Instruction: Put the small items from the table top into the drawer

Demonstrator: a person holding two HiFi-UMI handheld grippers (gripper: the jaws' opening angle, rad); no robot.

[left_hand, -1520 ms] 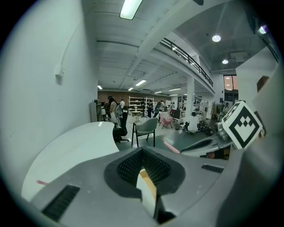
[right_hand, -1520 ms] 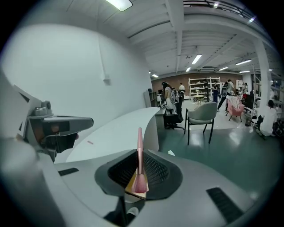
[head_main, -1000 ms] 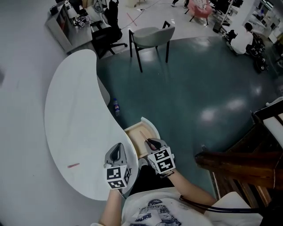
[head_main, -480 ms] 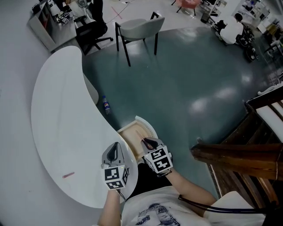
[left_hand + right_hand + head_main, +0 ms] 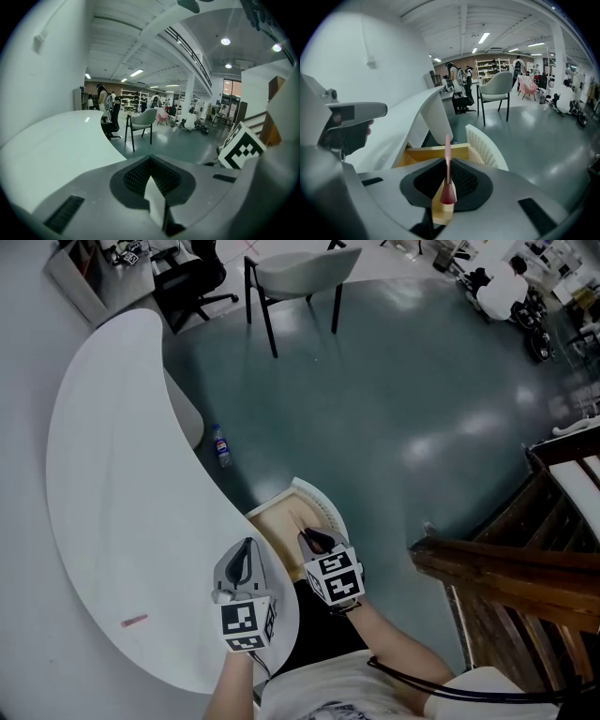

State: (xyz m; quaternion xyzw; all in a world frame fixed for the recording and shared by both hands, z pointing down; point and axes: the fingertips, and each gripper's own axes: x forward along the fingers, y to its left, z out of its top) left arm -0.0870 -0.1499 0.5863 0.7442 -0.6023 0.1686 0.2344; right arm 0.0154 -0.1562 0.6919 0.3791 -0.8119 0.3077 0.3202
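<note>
Both claws have sunk a little since a second ago, and my head view has swung, so the chair (image 5: pixel 300 268) now sits up at the top edge.

My right claw (image 5: pixel 314 540) is clamped on a thin pink stick (image 5: pixel 447 161). In the right gripper view the stick stands between the jaws and pokes out past their tips, pointing at the open drawer (image 5: pixel 325 505). That claw hangs tilted downward over the drawer's wooden inside, near its white ribbed front. I can't tell whether the stick's tip touches the drawer bottom.

My left claw (image 5: pixel 246 557) is closed with nothing in it; the left gripper view shows its jaws pressed together. It hovers over the near edge of the white curved counter (image 5: pixel 112 465), just beside the right claw and to the left of the drawer.

One more small pink item (image 5: pixel 134 621) lies flat on the counter, well apart from both claws, toward the lower left of the head view. A bottle (image 5: pixel 219 444) stands on the green floor just past the counter's inner curve.
</note>
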